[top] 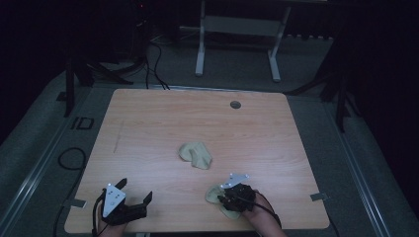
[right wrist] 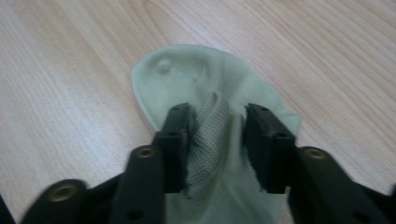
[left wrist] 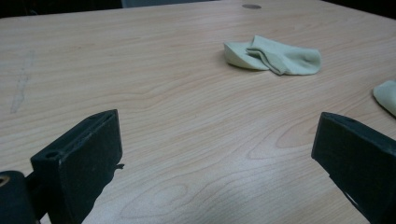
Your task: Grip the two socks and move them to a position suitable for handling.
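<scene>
- The right gripper (top: 228, 199) sits low right of centre in the high view, right down on a pale green sock (top: 228, 210) near the table's front edge.
- In the right gripper view its jaws are pretty narrow, with a raised fold of that sock (right wrist: 210, 126) standing up between them. The left jaw touches the fold; there's a slim gap on the other side, so I can't tell if it's actually pinched.
- The rest of that sock lies flat on the wooden table (top: 197, 118), toe end toward the top of the right gripper view.
- The left gripper (top: 136, 190) is at the lower left of the high view, jaws spread wide, nothing between them, just bare wood in the left gripper view.
- A second sock (top: 195, 154), same pale green and folded over, lies mid-table, well apart from both grippers; it's at upper right (left wrist: 273, 56) in the left gripper view.
</scene>
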`<state>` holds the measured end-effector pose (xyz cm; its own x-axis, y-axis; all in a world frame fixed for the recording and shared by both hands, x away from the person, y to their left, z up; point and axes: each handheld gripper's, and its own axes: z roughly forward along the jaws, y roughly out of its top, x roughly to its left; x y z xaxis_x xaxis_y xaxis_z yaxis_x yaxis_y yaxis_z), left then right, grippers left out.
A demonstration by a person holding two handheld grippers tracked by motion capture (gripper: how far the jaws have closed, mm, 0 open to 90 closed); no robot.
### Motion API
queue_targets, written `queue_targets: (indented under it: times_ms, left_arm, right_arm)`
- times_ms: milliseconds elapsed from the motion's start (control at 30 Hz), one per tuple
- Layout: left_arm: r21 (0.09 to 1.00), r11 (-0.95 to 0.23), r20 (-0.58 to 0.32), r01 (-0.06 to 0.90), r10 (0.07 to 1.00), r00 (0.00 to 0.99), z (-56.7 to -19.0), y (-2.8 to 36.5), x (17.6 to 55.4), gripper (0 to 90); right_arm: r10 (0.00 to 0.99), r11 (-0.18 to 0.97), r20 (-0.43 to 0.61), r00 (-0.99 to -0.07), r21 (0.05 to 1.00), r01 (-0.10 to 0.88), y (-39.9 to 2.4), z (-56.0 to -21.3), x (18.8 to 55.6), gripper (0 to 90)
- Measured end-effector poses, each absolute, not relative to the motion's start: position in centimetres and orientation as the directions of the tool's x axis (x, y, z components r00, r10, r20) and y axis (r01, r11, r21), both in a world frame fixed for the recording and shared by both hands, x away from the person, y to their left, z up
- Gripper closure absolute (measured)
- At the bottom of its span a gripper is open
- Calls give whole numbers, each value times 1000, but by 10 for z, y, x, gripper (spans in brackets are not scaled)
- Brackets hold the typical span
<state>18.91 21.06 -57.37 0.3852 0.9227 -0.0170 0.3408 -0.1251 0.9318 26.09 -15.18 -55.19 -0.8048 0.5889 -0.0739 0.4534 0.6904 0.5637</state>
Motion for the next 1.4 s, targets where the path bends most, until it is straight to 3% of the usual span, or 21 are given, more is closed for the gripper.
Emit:
queue_targets:
  times_ms: [233, 433, 500, 633, 667, 767, 833, 1067, 1400]
  left_arm:
    - [955, -127, 16, 267, 923, 384, -568, 204, 183, 17]
    - [947, -70, -87, 313, 883, 462, -559, 186, 180, 16]
    - [932, -100, -112, 348, 834, 540, -555, 172, 181, 17]
    - [911, -169, -95, 377, 803, 589, -556, 155, 179, 86]
    - [901, -225, -73, 372, 766, 639, -557, 143, 178, 98]
    - [890, -275, -48, 363, 735, 676, -557, 133, 179, 184]
    - [888, -295, -54, 352, 695, 717, -557, 127, 180, 408]
    - [846, -415, -19, 334, 603, 798, -558, 92, 198, 748]
    - [797, -506, 3, 329, 548, 836, -559, 47, 230, 889]
  right_arm:
    - [564, 695, -54, -824, 570, 438, -149, -554, 259, 404]
    - [575, 668, -31, -818, 595, 447, -154, -541, 255, 381]
    - [570, 649, -19, -822, 624, 435, -157, -530, 247, 425]
    - [550, 658, -9, -835, 621, 426, -158, -528, 236, 532]
    - [537, 679, -18, -843, 602, 420, -157, -532, 230, 599]
    - [526, 696, -10, -851, 580, 424, -157, -540, 226, 646]
    - [521, 702, -11, -854, 575, 421, -157, -543, 225, 652]
    - [526, 714, -20, -850, 554, 429, -158, -552, 224, 730]
    - [519, 726, -53, -853, 554, 408, -159, -552, 222, 829]
